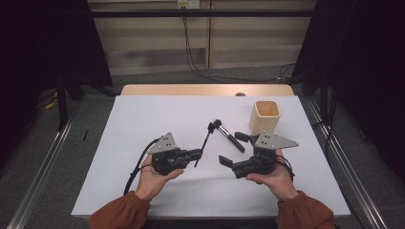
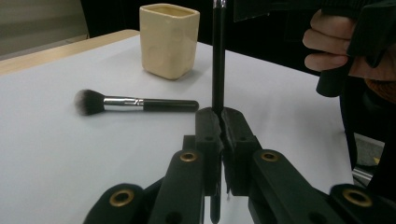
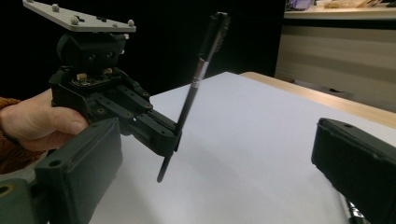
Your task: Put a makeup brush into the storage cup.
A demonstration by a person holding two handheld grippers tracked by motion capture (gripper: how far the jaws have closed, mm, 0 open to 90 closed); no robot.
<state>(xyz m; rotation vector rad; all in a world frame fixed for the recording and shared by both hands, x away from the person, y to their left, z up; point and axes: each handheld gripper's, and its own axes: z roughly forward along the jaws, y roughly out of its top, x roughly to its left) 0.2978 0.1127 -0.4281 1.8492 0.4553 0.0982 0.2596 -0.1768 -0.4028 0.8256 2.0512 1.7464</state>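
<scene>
Clamped in the left gripper (image 1: 199,153), the thin black mascara-type wand (image 1: 206,141) stands near-upright, brush end up, left of the cream square ceramic cup (image 1: 265,116); the right gripper (image 1: 232,149) gapes, its lower jaw cropped.

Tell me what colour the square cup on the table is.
The cup is pale cream, clearest in the left gripper view.
</scene>
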